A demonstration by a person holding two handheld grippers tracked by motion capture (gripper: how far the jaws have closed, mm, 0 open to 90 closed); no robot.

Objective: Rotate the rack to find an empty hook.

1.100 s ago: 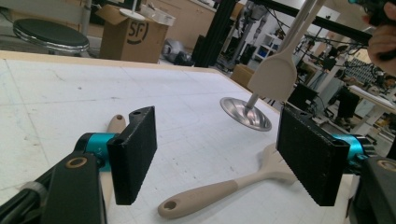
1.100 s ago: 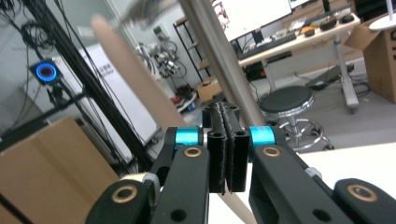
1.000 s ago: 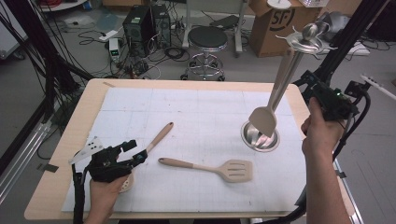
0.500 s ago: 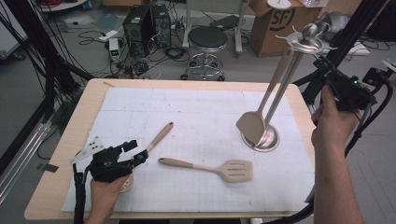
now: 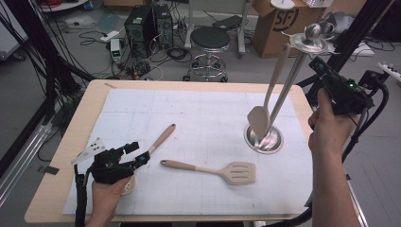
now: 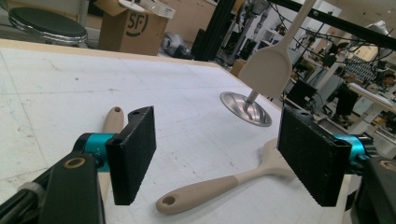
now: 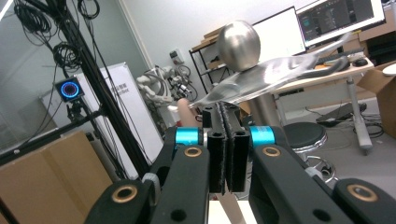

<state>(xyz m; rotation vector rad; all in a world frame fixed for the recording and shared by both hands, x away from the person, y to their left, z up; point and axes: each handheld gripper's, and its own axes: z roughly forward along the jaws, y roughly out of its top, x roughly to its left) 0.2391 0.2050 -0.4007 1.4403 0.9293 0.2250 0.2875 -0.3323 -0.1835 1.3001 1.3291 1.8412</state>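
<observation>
While the beige spatula [image 5: 265, 106] is held high by its handle tip, pinched between the closed fingers of the right gripper [image 7: 228, 154], its flat blade hangs just above the round polished steel base of the stand [image 5: 263, 138]. The left gripper [image 5: 135, 158] rests on the surface [image 5: 203, 113], fingers wide apart, holding nothing, left of the stand, near a slotted turner [image 5: 213, 170].

Glossy polished metal rack [image 5: 263, 138]; matt beige silicone spatula [image 5: 259, 121].
</observation>
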